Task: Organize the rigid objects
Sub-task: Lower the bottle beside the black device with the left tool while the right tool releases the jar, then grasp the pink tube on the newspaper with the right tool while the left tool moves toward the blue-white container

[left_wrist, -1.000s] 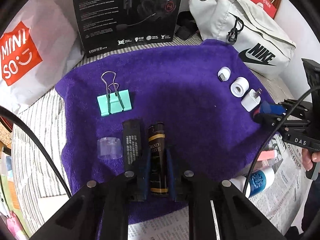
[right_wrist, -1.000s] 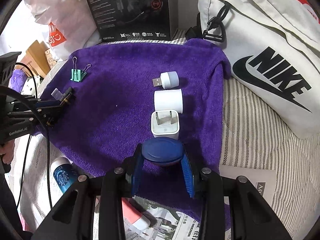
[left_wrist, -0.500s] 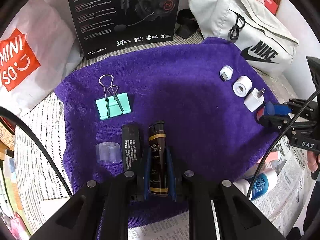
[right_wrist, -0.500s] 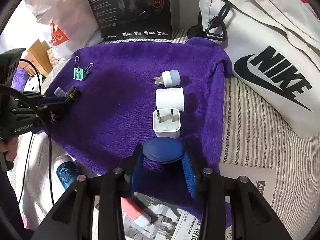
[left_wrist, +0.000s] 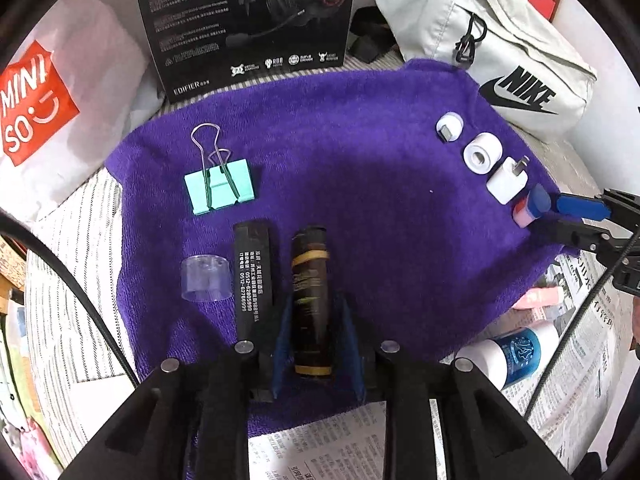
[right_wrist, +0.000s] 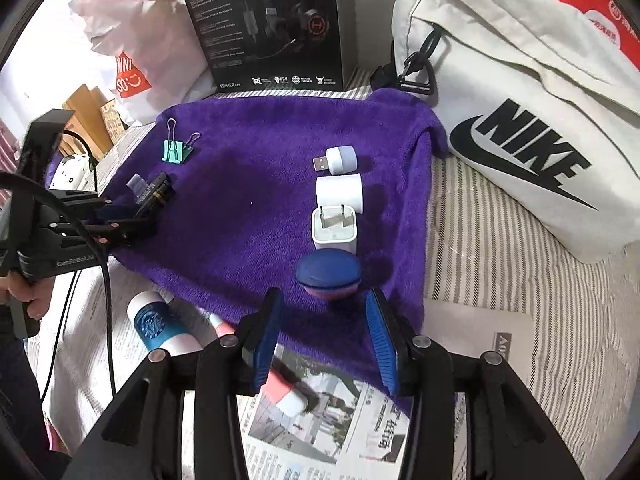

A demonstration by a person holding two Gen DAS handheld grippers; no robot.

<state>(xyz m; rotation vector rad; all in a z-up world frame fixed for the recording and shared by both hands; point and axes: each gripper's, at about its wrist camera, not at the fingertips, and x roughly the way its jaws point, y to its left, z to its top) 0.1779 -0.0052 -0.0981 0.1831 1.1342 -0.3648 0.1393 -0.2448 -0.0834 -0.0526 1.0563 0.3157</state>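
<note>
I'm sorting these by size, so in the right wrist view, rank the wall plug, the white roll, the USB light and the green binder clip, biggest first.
1. Wall plug and white roll: look alike, and the plug is nearer, so unranked.
2. USB light.
3. Binder clip: looks smallest, but farthest away, so unsure.

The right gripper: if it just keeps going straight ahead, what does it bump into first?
Probably the blue and pink round case, lying on the purple towel just ahead of the open right gripper. Right behind it sits the white plug charger.
</note>
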